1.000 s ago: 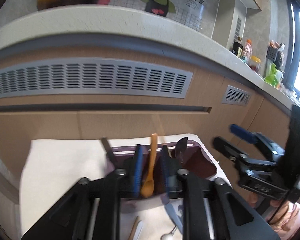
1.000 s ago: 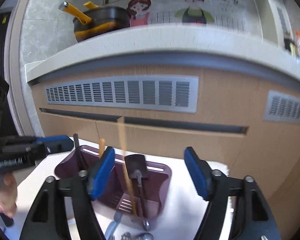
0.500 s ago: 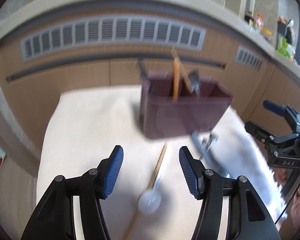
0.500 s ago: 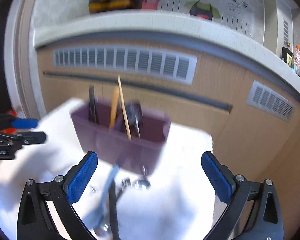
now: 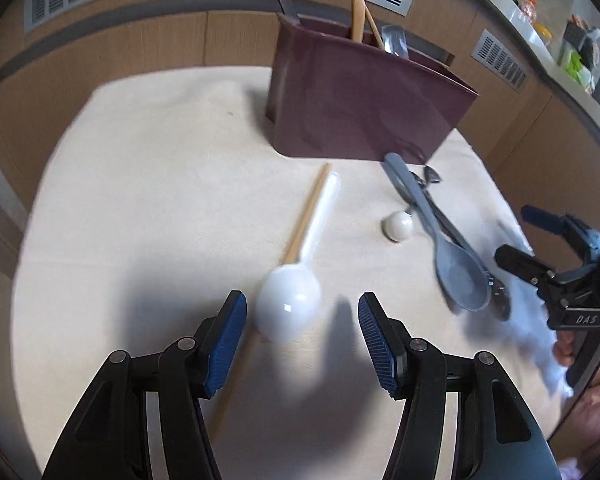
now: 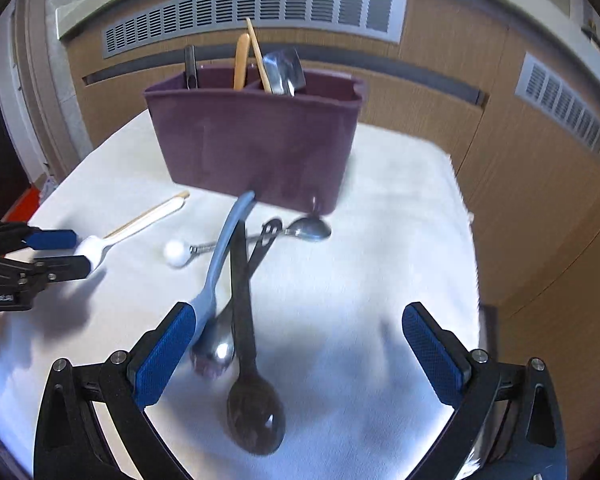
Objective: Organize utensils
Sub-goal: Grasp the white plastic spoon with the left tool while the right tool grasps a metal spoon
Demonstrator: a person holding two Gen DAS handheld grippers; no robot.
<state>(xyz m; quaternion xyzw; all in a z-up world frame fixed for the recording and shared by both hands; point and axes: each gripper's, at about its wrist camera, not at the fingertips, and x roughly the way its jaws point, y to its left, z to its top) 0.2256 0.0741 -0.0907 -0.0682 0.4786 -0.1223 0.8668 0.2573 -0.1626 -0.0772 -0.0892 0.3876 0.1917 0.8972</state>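
Observation:
A maroon utensil caddy (image 5: 364, 104) (image 6: 256, 136) stands on a white cloth and holds several utensils upright. My left gripper (image 5: 302, 340) is open, with the bowl of a white ladle-spoon (image 5: 290, 304) between its fingertips; a wooden chopstick (image 5: 306, 216) lies beside the spoon's handle. My right gripper (image 6: 300, 356) is open over a dark spoon (image 6: 248, 360), a grey-blue spoon (image 6: 224, 252) and a metal spoon (image 6: 216, 350). A white-knobbed tool (image 6: 177, 254) and another metal spoon (image 6: 310, 230) lie near the caddy.
The white cloth (image 6: 380, 240) covers a small table whose edges drop off on the right and front. Wooden cabinet fronts with grey vents (image 6: 252, 12) stand close behind the caddy. The left gripper shows at the left of the right wrist view (image 6: 56, 250).
Both grippers have pulled back from the caddy and dropped toward the cloth. My left gripper, shut on a wooden spoon over the caddy a second ago, is now open at the white spoon.

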